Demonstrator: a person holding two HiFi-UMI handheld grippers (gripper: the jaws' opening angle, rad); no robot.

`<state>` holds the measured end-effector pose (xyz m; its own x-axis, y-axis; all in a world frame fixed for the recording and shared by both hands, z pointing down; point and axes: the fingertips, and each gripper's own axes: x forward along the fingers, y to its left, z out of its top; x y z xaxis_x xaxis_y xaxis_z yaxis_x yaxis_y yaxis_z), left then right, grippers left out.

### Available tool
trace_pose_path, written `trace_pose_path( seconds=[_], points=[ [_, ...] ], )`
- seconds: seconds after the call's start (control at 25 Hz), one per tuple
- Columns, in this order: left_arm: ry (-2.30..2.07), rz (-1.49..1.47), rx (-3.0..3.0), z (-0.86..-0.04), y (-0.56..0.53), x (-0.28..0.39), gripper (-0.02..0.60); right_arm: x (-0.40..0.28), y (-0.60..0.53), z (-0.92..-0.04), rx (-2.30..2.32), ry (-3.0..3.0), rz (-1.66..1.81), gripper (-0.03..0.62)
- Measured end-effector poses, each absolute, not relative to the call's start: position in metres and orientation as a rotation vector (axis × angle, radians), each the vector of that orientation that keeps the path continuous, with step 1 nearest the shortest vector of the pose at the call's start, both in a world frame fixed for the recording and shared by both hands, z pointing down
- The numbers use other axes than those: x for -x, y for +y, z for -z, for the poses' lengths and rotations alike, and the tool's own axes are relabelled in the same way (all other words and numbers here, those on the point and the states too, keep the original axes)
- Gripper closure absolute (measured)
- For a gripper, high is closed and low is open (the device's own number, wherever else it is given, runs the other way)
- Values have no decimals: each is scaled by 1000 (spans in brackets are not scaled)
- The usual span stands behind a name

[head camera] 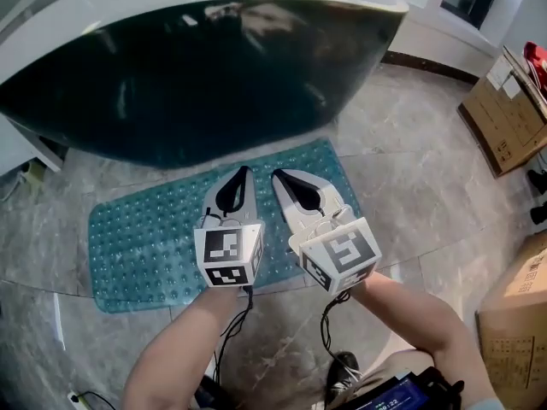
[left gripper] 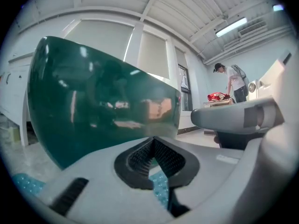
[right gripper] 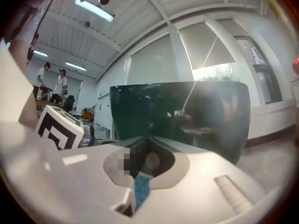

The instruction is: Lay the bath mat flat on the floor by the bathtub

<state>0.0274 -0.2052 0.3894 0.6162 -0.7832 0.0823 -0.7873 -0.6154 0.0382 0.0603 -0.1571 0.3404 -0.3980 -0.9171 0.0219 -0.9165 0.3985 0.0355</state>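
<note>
A teal bath mat [head camera: 145, 237] with raised bumps lies flat on the stone floor beside the dark green bathtub [head camera: 214, 75]. Both grippers hover side by side above the mat's right half, apart from it. My left gripper [head camera: 244, 171] is shut with nothing in it. My right gripper [head camera: 278, 175] is shut and empty too. In the left gripper view the tub [left gripper: 93, 101] fills the middle, and a sliver of mat [left gripper: 161, 188] shows through the jaw slot. The right gripper view shows the tub [right gripper: 187, 115] ahead and a strip of mat [right gripper: 140, 190] below the jaws.
Cardboard boxes stand at the right [head camera: 504, 118] and lower right [head camera: 517, 331]. A white cabinet leg [head camera: 30, 148] is left of the tub. Cables hang from the grippers [head camera: 235, 331]. People stand far off in the room [left gripper: 233, 83].
</note>
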Motion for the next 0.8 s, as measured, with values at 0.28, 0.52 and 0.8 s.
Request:
trace_pose_path(
  seconds=[0.28,0.52,0.8],
  points=[
    [-1288,55,-2962,-332,-180,-47,577,-60,-150,-313,-1738,-2551,204,587],
    [-1268,166,-3047,-298,-164,-58,575,-71,-149,-296,-1808,-2542,226,586],
    [-1284,168,-3058,-293,-161,-51,575,-60,-143,-291,-1776,-2528,288,586]
  ],
)
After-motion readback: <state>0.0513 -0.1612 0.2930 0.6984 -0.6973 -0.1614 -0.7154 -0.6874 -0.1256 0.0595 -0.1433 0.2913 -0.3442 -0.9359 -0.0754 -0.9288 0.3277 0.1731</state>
